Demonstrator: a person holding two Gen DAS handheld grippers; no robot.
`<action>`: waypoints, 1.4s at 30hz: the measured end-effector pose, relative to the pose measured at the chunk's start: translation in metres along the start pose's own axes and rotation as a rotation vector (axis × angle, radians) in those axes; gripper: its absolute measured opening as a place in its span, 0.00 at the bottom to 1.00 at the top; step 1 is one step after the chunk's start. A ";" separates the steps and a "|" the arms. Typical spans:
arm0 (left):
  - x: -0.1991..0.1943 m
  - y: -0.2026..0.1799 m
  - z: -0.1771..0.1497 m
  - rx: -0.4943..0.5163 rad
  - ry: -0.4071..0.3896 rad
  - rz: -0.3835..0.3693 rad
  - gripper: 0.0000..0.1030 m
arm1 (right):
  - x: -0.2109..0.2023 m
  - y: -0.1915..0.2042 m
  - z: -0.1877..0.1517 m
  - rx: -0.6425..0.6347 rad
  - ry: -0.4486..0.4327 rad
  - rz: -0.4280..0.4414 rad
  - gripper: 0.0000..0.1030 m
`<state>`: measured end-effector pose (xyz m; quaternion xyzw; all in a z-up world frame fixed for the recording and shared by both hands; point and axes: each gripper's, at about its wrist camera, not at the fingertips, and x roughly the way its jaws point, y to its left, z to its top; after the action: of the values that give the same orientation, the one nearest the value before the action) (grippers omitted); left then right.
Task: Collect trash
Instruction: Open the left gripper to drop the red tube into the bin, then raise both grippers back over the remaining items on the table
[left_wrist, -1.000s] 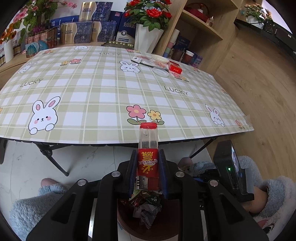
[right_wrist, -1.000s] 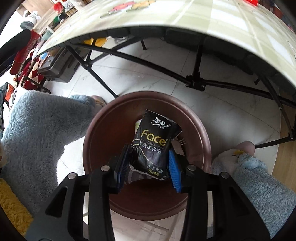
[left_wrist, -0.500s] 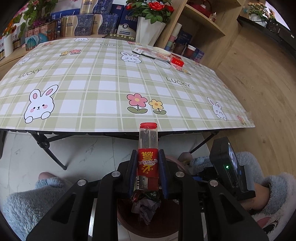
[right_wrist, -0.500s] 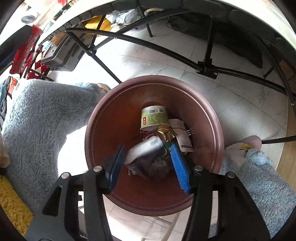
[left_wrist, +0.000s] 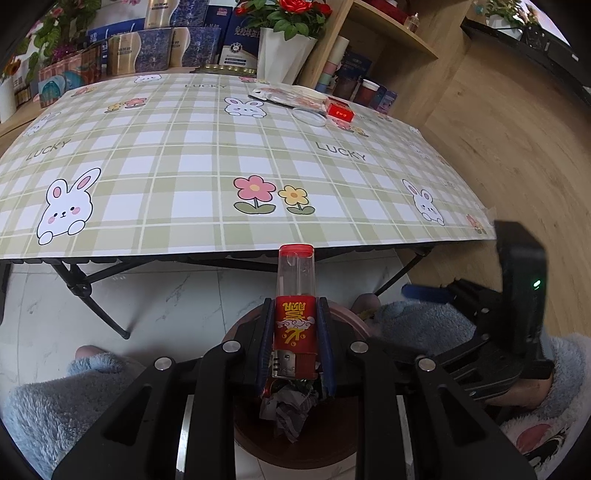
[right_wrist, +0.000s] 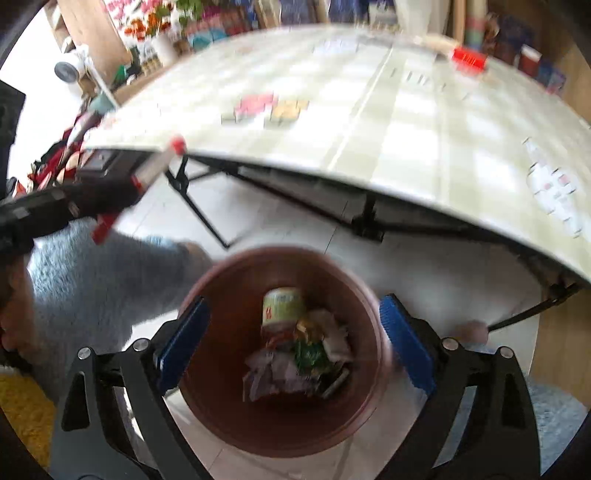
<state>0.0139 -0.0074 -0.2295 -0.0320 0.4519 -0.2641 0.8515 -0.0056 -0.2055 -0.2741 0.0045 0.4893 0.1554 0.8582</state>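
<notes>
L gripper (left_wrist: 294, 341) clamps a red lighter (left_wrist: 295, 314), long axis up-frame, directly over brown bin (left_wrist: 343, 314) at bottom centre. R gripper (right_wrist: 291, 332): jaws just opened wide, nothing between; dropped trash (right_wrist: 295, 354) lies in bin below.

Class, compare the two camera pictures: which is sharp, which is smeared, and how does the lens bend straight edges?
Left wrist view: sharp; the lighter label and tablecloth print are crisp, though the table's near edge bows. Right wrist view: motion-blurred; tablecloth pattern and the trash in the bin are smeared, the table edge curves strongly, and daylight washes out the left side.
</notes>
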 end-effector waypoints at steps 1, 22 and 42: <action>0.001 -0.001 -0.001 0.007 0.004 -0.003 0.22 | -0.007 -0.002 0.001 0.006 -0.031 -0.013 0.90; 0.076 -0.058 -0.043 0.335 0.323 -0.049 0.22 | -0.043 -0.053 -0.004 0.241 -0.253 -0.170 0.94; 0.055 -0.042 -0.028 0.223 0.185 -0.031 0.69 | -0.046 -0.068 -0.009 0.314 -0.258 -0.183 0.94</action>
<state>-0.0009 -0.0645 -0.2751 0.0803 0.4959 -0.3273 0.8003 -0.0173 -0.2837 -0.2514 0.1137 0.3922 -0.0031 0.9128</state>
